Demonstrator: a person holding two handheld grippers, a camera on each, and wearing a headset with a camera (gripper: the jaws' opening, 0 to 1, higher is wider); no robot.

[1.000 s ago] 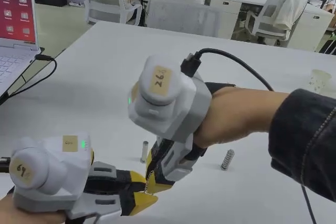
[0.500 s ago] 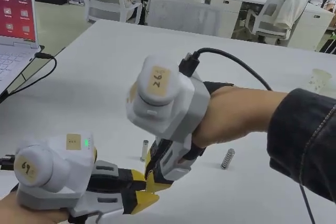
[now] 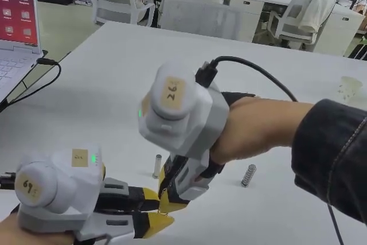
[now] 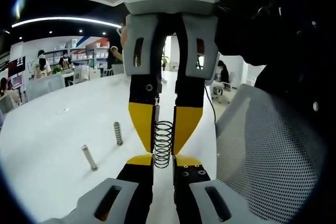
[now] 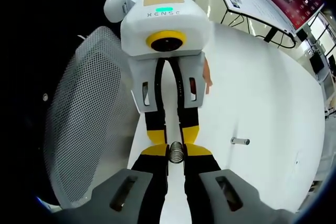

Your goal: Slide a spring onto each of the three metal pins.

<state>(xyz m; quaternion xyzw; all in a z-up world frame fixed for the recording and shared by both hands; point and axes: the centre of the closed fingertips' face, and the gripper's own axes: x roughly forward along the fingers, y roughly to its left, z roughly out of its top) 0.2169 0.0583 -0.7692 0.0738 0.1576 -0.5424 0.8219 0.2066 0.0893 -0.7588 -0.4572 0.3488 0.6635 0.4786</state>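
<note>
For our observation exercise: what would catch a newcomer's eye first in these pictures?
The left gripper and right gripper meet tip to tip low over the white table, both closed on one spring. Beyond them stand a bare metal pin and a second spring.

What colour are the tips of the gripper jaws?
Yellow, best in the left gripper view: fingertips either side of the spring.

My head view looks down, near, over the counter (image 3: 114,84); left gripper view faces the right tool (image 4: 162,141), right gripper view the left tool (image 5: 173,137); both share the spring (image 4: 163,150).
</note>
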